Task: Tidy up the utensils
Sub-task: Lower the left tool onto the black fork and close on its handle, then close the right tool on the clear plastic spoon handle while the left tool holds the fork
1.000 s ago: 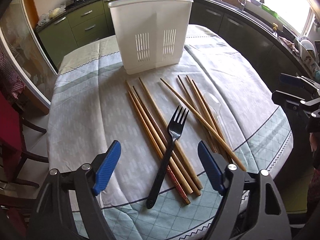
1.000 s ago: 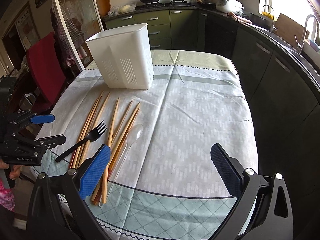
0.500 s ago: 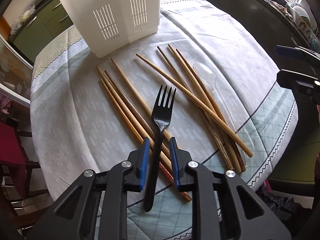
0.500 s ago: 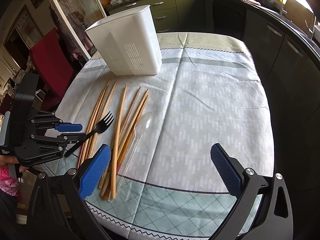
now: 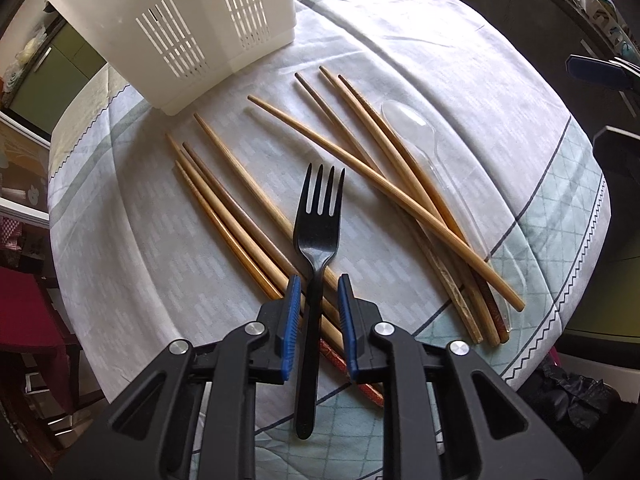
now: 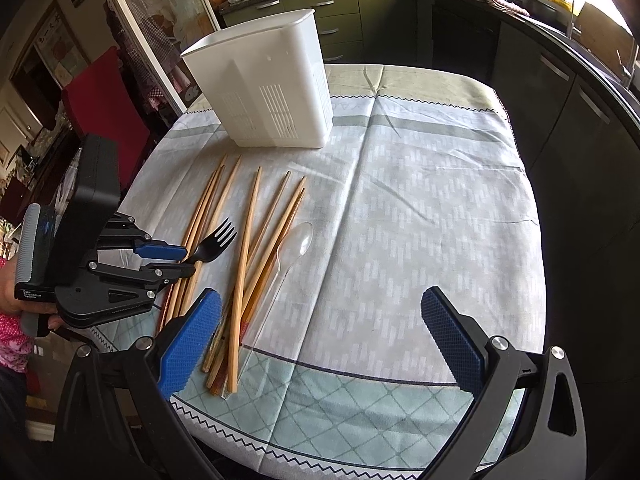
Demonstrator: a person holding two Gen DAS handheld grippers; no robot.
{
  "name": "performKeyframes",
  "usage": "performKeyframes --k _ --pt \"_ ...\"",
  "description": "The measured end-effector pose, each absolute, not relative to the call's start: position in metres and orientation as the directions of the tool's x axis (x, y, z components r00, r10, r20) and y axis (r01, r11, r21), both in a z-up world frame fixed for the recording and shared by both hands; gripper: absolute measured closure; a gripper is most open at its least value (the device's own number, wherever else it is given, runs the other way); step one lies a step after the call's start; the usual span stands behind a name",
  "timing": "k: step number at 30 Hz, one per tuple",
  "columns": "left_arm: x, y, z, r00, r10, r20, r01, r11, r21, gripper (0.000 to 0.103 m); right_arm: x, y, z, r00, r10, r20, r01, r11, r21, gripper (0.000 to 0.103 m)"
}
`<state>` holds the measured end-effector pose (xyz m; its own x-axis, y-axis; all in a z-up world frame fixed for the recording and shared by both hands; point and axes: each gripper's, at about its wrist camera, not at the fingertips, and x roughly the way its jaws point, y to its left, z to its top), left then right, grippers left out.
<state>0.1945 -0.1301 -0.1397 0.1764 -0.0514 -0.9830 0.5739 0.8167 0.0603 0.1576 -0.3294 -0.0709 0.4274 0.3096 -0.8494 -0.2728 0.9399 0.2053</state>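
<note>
A black plastic fork (image 5: 318, 236) lies among several wooden chopsticks (image 5: 360, 176) on the tablecloth. My left gripper (image 5: 318, 284) points steeply down and is shut on the fork's handle, which runs back between the blue pads. From the right wrist view the same left gripper (image 6: 189, 259) holds the fork (image 6: 216, 240) at the table's left side. A clear plastic spoon (image 5: 412, 124) rests beside the right-hand chopsticks. The white slotted utensil holder (image 6: 272, 92) stands upright at the far side. My right gripper (image 6: 320, 300) hovers open over the near table edge with nothing in it.
The round table wears a pale green and white cloth (image 6: 420, 200). A red chair (image 6: 104, 112) stands to the left behind the left gripper. Dark kitchen cabinets (image 6: 560, 92) curve along the right. A person's hand (image 6: 12, 292) holds the left gripper.
My left gripper's jaws went from wide apart to shut on the fork handle, and the gripper sank closer to the table. The right gripper stayed open and tipped down a little.
</note>
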Motion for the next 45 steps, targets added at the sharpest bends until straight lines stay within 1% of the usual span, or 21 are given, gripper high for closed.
performKeyframes --k 4,7,12,16,18,19,20,21,23,24,26,28,31,36,40,45 --pt "0.198 -0.132 -0.141 0.166 -0.056 -0.985 0.575 0.817 0.051 0.095 0.160 -0.326 -0.070 0.414 0.307 -0.857 -0.280 0.939 0.201 0.004" --pt "0.200 -0.130 -0.143 0.165 -0.061 -0.984 0.577 0.816 0.046 0.095 0.165 -0.325 -0.073 0.382 0.326 -0.865 -0.280 0.932 0.228 0.004" --pt "0.200 -0.119 -0.139 0.174 -0.095 -0.980 0.562 0.827 0.020 0.095 0.181 -0.321 -0.088 0.262 0.357 -0.897 -0.265 0.920 0.289 0.004" --pt "0.201 -0.108 -0.126 0.208 -0.124 -0.970 0.536 0.844 0.007 0.095 0.196 -0.313 -0.106 0.171 0.329 -0.929 -0.248 0.927 0.282 0.005" --pt "0.202 -0.101 -0.120 0.224 -0.135 -0.965 0.517 0.856 0.000 0.095 0.203 -0.309 -0.115 0.123 0.312 -0.942 -0.232 0.932 0.278 0.019" --pt "0.201 -0.098 -0.116 0.233 -0.142 -0.962 0.510 0.860 -0.003 0.095 0.206 -0.307 -0.119 0.105 0.300 -0.948 -0.225 0.936 0.271 0.033" --pt "0.201 -0.096 -0.113 0.241 -0.149 -0.959 0.505 0.863 -0.007 0.095 0.209 -0.304 -0.122 0.093 0.287 -0.953 -0.221 0.940 0.261 0.039" --pt "0.201 -0.093 -0.110 0.249 -0.158 -0.956 0.499 0.866 -0.013 0.095 0.211 -0.302 -0.124 0.084 0.276 -0.958 -0.220 0.942 0.252 0.041" --pt "0.199 -0.086 -0.104 0.264 -0.171 -0.949 0.488 0.873 -0.022 0.095 0.216 -0.297 -0.129 0.059 0.271 -0.961 -0.211 0.944 0.253 0.052" --pt "0.198 -0.084 -0.102 0.271 -0.175 -0.946 0.486 0.874 -0.023 0.095 0.218 -0.295 -0.131 0.056 0.269 -0.962 -0.205 0.946 0.252 0.054" --pt "0.196 -0.079 -0.099 0.285 -0.188 -0.940 0.480 0.877 -0.030 0.095 0.220 -0.289 -0.132 0.070 0.244 -0.967 -0.204 0.953 0.225 0.063" --pt "0.198 -0.076 -0.096 0.297 -0.195 -0.935 0.477 0.878 -0.031 0.095 0.222 -0.284 -0.134 0.068 0.233 -0.970 -0.202 0.955 0.216 0.069" --pt "0.195 -0.072 -0.092 0.310 -0.204 -0.929 0.473 0.880 -0.036 0.095 0.222 -0.277 -0.136 0.062 0.215 -0.975 -0.202 0.959 0.199 0.076" --pt "0.189 -0.063 -0.089 0.320 -0.211 -0.924 0.473 0.880 -0.037 0.095 0.226 -0.269 -0.140 0.070 0.169 -0.983 -0.187 0.970 0.153 0.077" --pt "0.187 -0.063 -0.090 0.321 -0.219 -0.921 0.476 0.878 -0.043 0.095 0.232 -0.259 -0.142 0.080 0.133 -0.988 -0.181 0.976 0.117 0.080" --pt "0.188 -0.064 -0.086 0.334 -0.236 -0.913 0.472 0.880 -0.056 0.095 0.238 -0.247 -0.141 0.096 0.084 -0.992 -0.194 0.979 0.064 0.080"
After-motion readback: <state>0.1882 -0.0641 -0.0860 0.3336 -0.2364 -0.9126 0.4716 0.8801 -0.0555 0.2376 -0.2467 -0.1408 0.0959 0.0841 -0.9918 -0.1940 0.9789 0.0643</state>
